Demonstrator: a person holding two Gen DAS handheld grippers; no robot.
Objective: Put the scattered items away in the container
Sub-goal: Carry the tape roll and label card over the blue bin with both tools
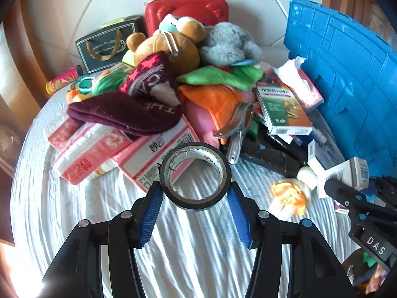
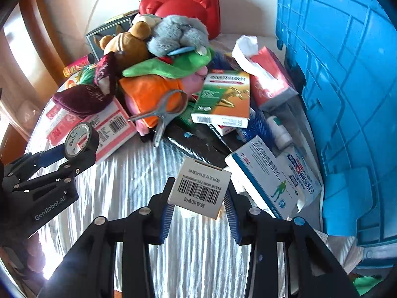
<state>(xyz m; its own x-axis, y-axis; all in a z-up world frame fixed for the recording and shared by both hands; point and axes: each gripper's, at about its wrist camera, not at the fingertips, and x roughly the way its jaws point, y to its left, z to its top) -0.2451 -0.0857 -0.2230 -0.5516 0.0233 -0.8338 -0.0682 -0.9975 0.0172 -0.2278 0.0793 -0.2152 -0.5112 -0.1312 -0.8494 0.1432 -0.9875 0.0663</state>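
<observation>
Right of both tongs stands the blue crate (image 2: 347,99). The right tongs (image 2: 198,203), nearer it, grip a small barcoded box (image 2: 199,190); the left tongs (image 1: 196,193) clasp a black tape roll (image 1: 196,176).

A black tape roll (image 1: 196,176) and a barcoded white box (image 2: 199,187), both held above the bedsheet.

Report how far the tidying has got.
Done: cannot tell; the blue plastic crate's inside is hidden. In hand: left gripper clamps a black tape roll; right gripper clamps a small white barcoded box. Left: plush toys, tissue packs, medicine boxes.
</observation>
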